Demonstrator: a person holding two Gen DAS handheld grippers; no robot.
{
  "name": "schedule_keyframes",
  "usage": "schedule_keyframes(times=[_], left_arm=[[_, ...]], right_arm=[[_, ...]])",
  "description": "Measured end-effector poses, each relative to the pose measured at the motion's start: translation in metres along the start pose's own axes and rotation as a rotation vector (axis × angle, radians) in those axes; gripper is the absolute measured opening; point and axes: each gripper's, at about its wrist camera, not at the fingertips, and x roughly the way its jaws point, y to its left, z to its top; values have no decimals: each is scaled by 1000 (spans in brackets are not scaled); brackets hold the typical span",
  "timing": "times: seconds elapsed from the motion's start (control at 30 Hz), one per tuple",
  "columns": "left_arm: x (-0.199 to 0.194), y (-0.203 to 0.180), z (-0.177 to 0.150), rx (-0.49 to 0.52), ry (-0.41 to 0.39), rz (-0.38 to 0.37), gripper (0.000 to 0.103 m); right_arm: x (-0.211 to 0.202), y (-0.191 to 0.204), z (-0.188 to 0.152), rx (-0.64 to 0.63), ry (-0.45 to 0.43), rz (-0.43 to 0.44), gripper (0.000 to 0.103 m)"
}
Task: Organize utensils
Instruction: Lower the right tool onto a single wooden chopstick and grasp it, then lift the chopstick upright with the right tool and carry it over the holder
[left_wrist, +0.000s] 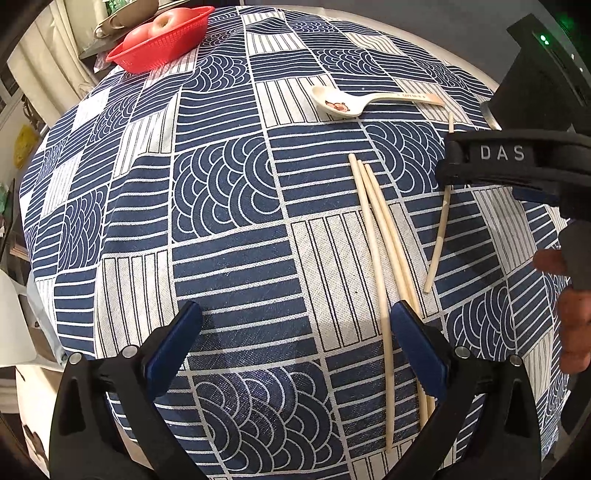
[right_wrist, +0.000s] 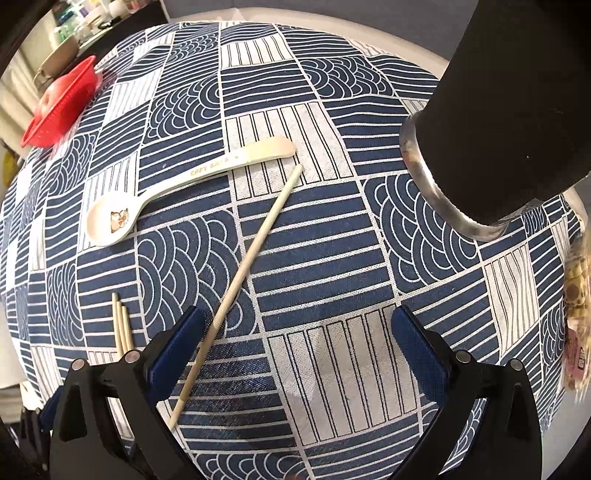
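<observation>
Three pale wooden chopsticks (left_wrist: 380, 254) lie side by side on the blue-and-white patterned tablecloth (left_wrist: 229, 229). My left gripper (left_wrist: 295, 343) hangs open above their near ends, its right finger (left_wrist: 417, 350) over two of them. A fourth chopstick (right_wrist: 255, 251) lies apart at a slant, and my open right gripper (right_wrist: 295, 347) hovers over its near half by the left finger (right_wrist: 177, 343). The left wrist view shows the right gripper (left_wrist: 454, 166) above that lone chopstick (left_wrist: 437, 243). A white ceramic spoon (right_wrist: 177, 188) with a cartoon print lies farther back, also visible as the spoon (left_wrist: 351, 103).
A black cylindrical holder (right_wrist: 498, 110) with a clear rim stands at the back right. A red basket (left_wrist: 159, 40) with apples sits at the far left edge, seen again as the basket (right_wrist: 62, 107). A hand (left_wrist: 572, 314) holds the right gripper. Packaged items (right_wrist: 576, 295) lie at the right edge.
</observation>
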Motion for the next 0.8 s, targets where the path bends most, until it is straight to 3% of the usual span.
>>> schedule_keyframes(times=[0.13,0.17,0.2,0.23,0.27,0.3,0.33,0.47,0.63,0.8], left_arm=[[-2,20,10,41,37,-18,99],[-2,20,10,49,52,-22,97],[-3,21,11,51,59,-22,88],[-7,23,11,50,58,-22,80],[-13,24,12,64,56,-28,55],[-16,25,12,76,57,-33,16],[-18,26,13,101,74,-51,6],[-20,38,11,111,118,-70,5],[-21,46,8,153,172,-87,5],[-19,60,4,192,237,-123,5]], right_arm=[[0,0,1,19,-6,-7,96],[-1,-1,0,19,-9,-8,91],[-6,0,-2,3,-19,-3,86],[-10,1,-5,-17,-22,3,68],[-14,3,-7,-49,-21,12,56],[-18,6,-9,-89,-9,24,27],[-18,6,-10,-103,0,20,5],[-22,0,-22,-148,20,3,5],[-25,-30,-43,-33,152,162,5],[-35,-53,-76,32,199,208,5]])
